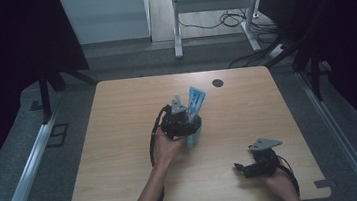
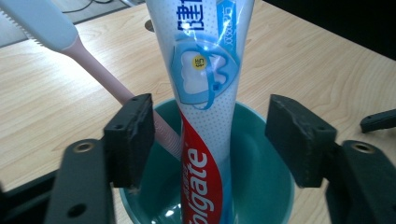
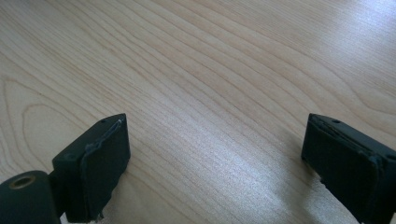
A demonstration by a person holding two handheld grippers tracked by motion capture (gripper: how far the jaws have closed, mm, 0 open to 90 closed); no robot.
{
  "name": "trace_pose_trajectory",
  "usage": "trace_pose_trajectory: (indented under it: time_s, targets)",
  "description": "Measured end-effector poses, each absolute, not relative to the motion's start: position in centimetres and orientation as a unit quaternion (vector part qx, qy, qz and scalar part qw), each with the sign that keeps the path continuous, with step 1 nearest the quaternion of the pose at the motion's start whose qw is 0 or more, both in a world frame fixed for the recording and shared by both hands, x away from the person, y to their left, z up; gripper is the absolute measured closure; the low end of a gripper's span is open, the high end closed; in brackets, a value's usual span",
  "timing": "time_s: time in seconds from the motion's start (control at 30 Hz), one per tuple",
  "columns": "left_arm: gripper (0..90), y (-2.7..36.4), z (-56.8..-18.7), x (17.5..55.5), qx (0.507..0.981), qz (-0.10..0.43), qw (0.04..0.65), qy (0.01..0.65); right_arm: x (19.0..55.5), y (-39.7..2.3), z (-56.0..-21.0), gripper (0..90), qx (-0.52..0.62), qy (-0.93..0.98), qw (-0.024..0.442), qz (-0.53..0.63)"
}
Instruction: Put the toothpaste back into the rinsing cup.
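Toothpaste tube [image 2: 205, 107] and toothbrush [image 2: 93, 60] stand in teal cup [image 2: 261, 186]; we note left tongs [image 2: 215, 140] wide around them, right tongs [image 3: 215, 158] wide over desk [image 3: 210, 70].

Glossy plastic toothpaste tube [image 2: 205, 93] is catching light inside a smooth teal cup [image 2: 261, 154]; the matt wood-grain table [image 3: 210, 70] is showing faint sheen.

Dim high view — soft glare on the table [image 3: 243, 186]
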State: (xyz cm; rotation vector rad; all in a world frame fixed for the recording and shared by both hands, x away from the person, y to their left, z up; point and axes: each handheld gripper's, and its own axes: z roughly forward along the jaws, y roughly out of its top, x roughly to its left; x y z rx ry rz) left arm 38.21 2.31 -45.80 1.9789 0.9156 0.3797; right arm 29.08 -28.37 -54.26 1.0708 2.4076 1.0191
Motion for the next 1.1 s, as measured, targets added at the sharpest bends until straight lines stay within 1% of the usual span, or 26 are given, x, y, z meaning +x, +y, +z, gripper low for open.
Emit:
trace_pose_trajectory:
  time_s: [0.23,0.37,0.4,0.53,0.77,1.1]
  targets:
    - [15.9,2.3,-45.4,37.8,0.808,0.160,0.437,0.362,29.1,-28.4,-54.3,7.5,0.374,0.842,0.158,0.356]
    - [13.2,2.3,-45.2,37.6,0.814,0.157,0.429,0.359,29.1,-28.4,-54.3,7.5,0.374,0.842,0.158,0.356]
    - [10.6,2.3,-45.2,37.6,0.815,0.157,0.427,0.359,29.1,-28.4,-54.3,7.5,0.374,0.842,0.158,0.356]
    - [5.7,2.5,-45.0,37.3,0.821,0.160,0.419,0.354,29.1,-28.4,-54.3,7.5,0.374,0.842,0.158,0.356]
    - [0.7,3.1,-44.5,36.6,0.825,0.168,0.412,0.350,29.1,-28.4,-54.3,7.4,0.375,0.841,0.158,0.356]
    - [0.0,4.5,-44.2,35.5,0.821,0.172,0.416,0.350,29.1,-28.3,-54.3,7.4,0.375,0.841,0.159,0.356]
